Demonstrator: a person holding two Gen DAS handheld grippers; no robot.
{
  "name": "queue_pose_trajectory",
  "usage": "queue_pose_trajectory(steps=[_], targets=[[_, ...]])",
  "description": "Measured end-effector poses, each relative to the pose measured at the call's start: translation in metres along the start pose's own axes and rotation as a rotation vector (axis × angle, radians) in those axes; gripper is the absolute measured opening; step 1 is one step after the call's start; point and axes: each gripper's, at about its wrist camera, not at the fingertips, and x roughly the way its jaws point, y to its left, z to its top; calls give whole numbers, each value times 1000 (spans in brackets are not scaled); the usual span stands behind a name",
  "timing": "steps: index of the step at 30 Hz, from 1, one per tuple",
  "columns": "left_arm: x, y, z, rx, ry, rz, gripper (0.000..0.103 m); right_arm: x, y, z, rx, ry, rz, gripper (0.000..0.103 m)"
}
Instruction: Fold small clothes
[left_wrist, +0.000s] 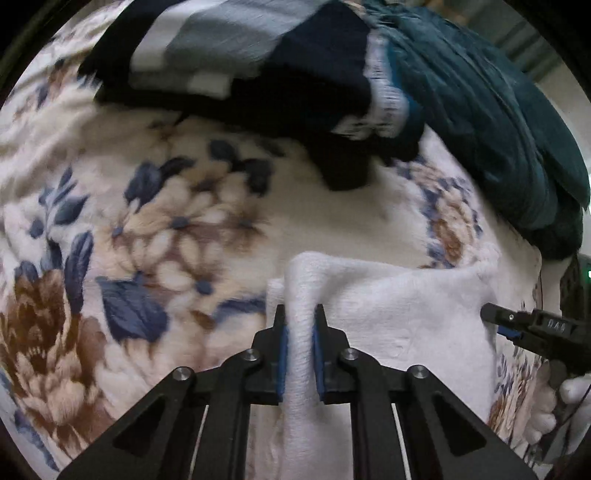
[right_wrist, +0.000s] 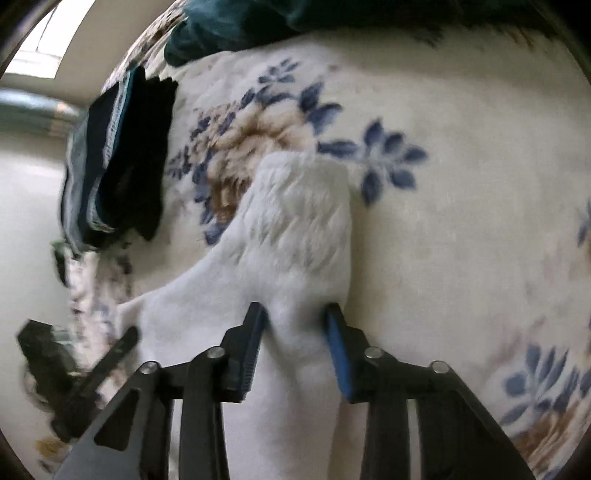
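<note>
Both grippers' jaws pinch the white cloth (left_wrist: 388, 325) — bunched between them.

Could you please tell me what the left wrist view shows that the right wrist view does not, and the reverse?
Only the left wrist view shows the gloved hand holding the right gripper, and the grey-and-white striped top of the folded dark clothes stack.

Only the right wrist view shows a bright window and pale wall beyond the bed edge.

Both show the fluffy white cloth pinched by both grippers, the left gripper, the floral plush blanket beneath, and crumpled teal fabric behind.
</note>
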Motion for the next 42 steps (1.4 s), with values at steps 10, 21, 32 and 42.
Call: queue_pose_trajectory(steps=[10,21,32,42], targets=[[-77,31,-29,-15,70,-267,60,-52,-12,-67,129,37,69,61],[-130,58,-239,29,300,-137,63,-80,-56,-290,277,206,114,62],[-106,69,-326,-32,304,-54,70,20,-66,-449,265,362,168,62],[-121,53,-355,78,198,6,13,12,-22,-444,226,243,170,13]])
